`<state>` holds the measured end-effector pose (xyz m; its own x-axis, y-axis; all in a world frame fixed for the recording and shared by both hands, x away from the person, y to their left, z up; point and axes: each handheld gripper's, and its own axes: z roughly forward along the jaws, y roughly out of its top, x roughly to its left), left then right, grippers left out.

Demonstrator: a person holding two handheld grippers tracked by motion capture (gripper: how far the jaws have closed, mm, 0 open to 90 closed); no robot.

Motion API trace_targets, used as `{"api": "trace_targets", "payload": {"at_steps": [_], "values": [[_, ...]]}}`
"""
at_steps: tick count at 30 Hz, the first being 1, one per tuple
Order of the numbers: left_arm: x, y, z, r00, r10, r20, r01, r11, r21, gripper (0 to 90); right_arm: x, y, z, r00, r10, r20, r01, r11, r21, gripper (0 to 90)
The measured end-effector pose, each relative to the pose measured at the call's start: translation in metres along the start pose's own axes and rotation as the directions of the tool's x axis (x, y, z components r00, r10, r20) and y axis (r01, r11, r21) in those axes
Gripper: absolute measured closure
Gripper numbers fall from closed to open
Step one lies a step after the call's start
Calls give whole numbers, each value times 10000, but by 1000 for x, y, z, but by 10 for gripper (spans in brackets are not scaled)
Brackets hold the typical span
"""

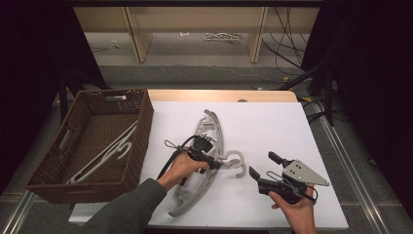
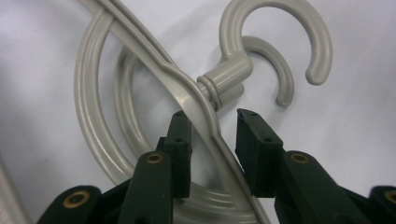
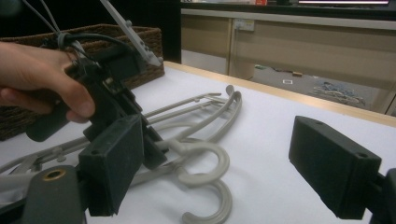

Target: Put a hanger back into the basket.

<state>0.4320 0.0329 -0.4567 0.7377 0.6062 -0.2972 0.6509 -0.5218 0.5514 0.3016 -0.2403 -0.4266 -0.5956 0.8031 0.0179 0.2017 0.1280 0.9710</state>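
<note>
Brown woven wicker basket [image 1: 142, 119] at table left: holds white plastic hangers [image 1: 104, 155]. Left gripper [image 2: 208, 126]: jaws spread astride grey plastic hanger [image 2: 187, 88] on white tabletop [image 1: 272, 126]. Right gripper [image 1: 261, 164]: jaws spread, empty.

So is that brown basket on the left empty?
No, in the high view the basket already holds a pale hanger lying along its bottom.
</note>
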Motion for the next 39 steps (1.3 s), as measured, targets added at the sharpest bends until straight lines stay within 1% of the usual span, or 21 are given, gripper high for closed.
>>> {"api": "trace_targets", "payload": {"at_steps": [1,3,4,6,7,11,12,14,15,16,18,21,23,25,26,28,30,31,35,37,39], "values": [[2,-1,-3,9999,-151,57,152,9998,-141,681,0,0,0,10000,10,-4,-10,10000,12,189],[2,-3,-9,9978,-669,41,670,9960,-591,692,0,0,0,10000,11,-59,-11,10000,-99,190],[3,-4,-12,9944,-1037,198,1049,9913,-796,708,0,0,0,10000,18,-24,-19,10000,-48,190],[8,-7,-20,9896,-1397,331,1424,9846,-1012,715,0,0,0,10000,0,13,0,10000,16,190],[11,-8,-25,9872,-1534,448,1574,9815,-1091,723,0,0,0,10000,13,8,-13,10000,15,189],[19,-13,-41,9775,-2069,408,2107,9664,-1469,747,0,0,-1,10000,-12,-39,13,9998,210,190],[22,-14,-45,9772,-2082,422,2122,9659,-1482,752,0,0,0,10000,25,-30,-25,9999,132,189],[24,-17,-53,9742,-2238,300,2256,9586,-1736,759,0,1,0,10000,-9,-18,10,9999,121,189],[24,-18,-58,9774,-2109,159,2104,9616,-1765,761,0,0,0,10000,-50,-33,50,9999,89,189],[24,-19,-60,9765,-2142,223,2147,9605,-1769,763,1,0,0,10000,-18,-53,18,9998,176,189],[26,-22,-66,9725,-2305,336,2326,9541,-1886,776,0,0,0,10000,-34,-35,34,10000,89,190],[28,-26,-77,9701,-2416,232,2411,9477,-2092,790,0,0,0,10000,-40,-36,40,9999,123,190],[31,-28,-83,9657,-2561,439,2592,9375,-2321,805,1,1,-1,10000,-2,-48,3,9998,191,189],[32,-30,-90,9692,-2423,440,2457,9399,-2369,809,1,0,0,10000,-42,-65,43,9999,144,189],[32,-30,-93,9693,-2432,375,2447,9369,-2498,810,1,0,0,10000,-41,-64,42,9999,139,189],[32,-32,-98,9661,-2524,549,2579,9310,-2583,810,1,0,0,10000,-58,-33,58,10000,73,189],[32,-32,-103,9666,-2469,694,2565,9297,-2645,810,1,0,0,10000,-65,-56,66,9999,126,189],[31,-32,-105,9660,-2471,756,2584,9270,-2719,810,1,0,0,10000,-51,-56,51,9999,126,189],[27,-31,-114,9694,-2295,870,2451,9243,-2926,810,1,0,0,10000,-72,-47,72,9999,123,190],[24,-31,-118,9742,-2113,790,2254,9248,-3065,810,1,0,0,10000,-50,-52,50,9999,101,189],[21,-31,-122,9764,-1961,905,2149,9248,-3141,810,1,0,0,10000,-52,-59,53,9999,118,189]]}}
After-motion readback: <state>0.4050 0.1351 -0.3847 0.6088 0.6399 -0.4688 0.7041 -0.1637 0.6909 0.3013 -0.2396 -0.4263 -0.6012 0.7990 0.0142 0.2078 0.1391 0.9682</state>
